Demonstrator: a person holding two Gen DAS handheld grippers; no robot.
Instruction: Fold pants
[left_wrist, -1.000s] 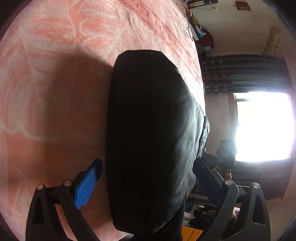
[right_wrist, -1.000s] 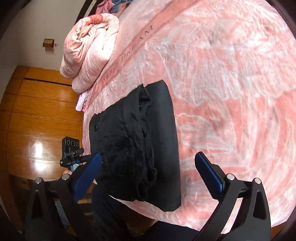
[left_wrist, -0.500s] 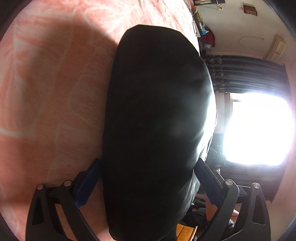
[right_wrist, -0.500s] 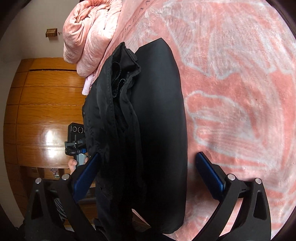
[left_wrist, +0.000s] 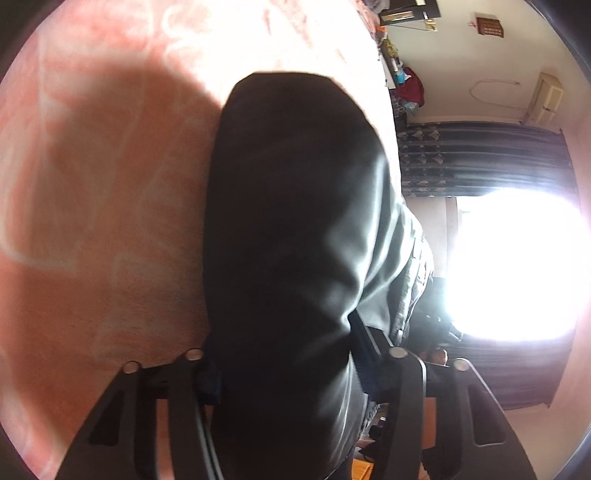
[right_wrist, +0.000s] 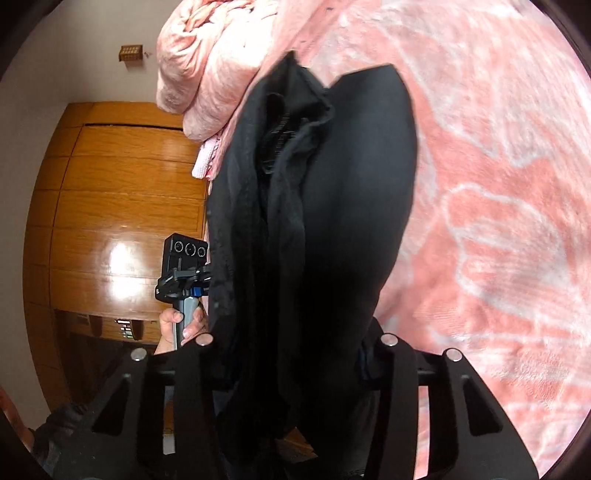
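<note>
The folded black pants (left_wrist: 295, 203) lie on the pink bedspread (left_wrist: 92, 221), near its edge. My left gripper (left_wrist: 284, 365) has its jaws closing on one end of the bundle, and the cloth bulges between the blue pads. In the right wrist view the pants (right_wrist: 351, 203) show loose, crumpled layers on the left side. My right gripper (right_wrist: 291, 354) is closing on the opposite end, its pads sunk into the fabric. The left gripper's body (right_wrist: 184, 273) and the hand (right_wrist: 173, 328) holding it show beyond the pants.
A rolled pink blanket (right_wrist: 207, 62) lies at the far end of the bed. A wooden wardrobe (right_wrist: 110, 221) stands beyond the bed's edge. A bright window (left_wrist: 513, 266) under dark curtains (left_wrist: 480, 155) fills the right of the left wrist view.
Both grippers moved in over the ends of the pants. Their jaws went from wide open beside the cloth to narrowed onto it.
</note>
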